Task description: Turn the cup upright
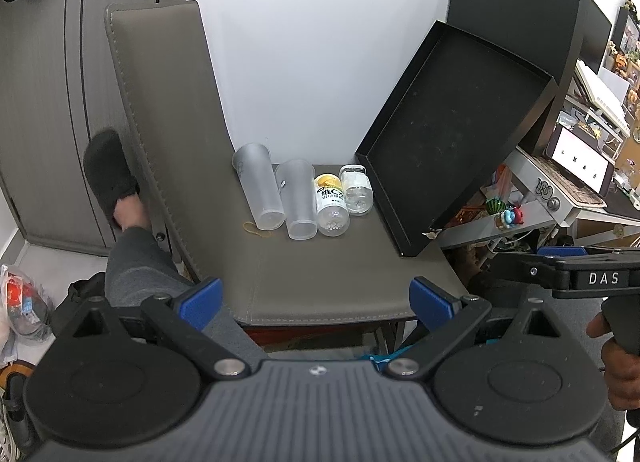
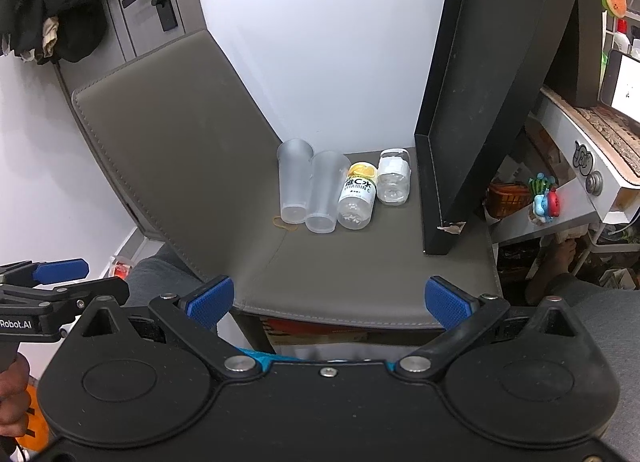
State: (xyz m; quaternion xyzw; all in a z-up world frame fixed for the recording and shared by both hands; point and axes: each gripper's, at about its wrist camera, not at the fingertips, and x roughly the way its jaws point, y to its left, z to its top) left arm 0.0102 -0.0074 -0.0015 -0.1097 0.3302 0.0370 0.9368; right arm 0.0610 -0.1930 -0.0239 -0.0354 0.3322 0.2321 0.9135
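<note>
Two frosted plastic cups lie on their sides side by side on a grey chair seat [image 1: 320,274], bottoms toward me: the left cup [image 1: 258,185] [image 2: 294,179] and the right cup [image 1: 298,197] [image 2: 325,189]. My left gripper [image 1: 316,300] is open and empty at the seat's front edge, well short of the cups. My right gripper [image 2: 330,300] is open and empty, also at the front edge. The right gripper shows at the right of the left wrist view [image 1: 560,252], and the left gripper at the left of the right wrist view [image 2: 60,272].
A vitamin C bottle [image 1: 331,199] [image 2: 357,195] and a small clear bottle [image 1: 356,189] [image 2: 394,177] lie right of the cups. A yellow rubber band [image 1: 256,228] lies by the left cup. A black tray [image 1: 452,133] [image 2: 480,101] leans on the seat's right side. A cluttered desk [image 1: 560,197] stands right.
</note>
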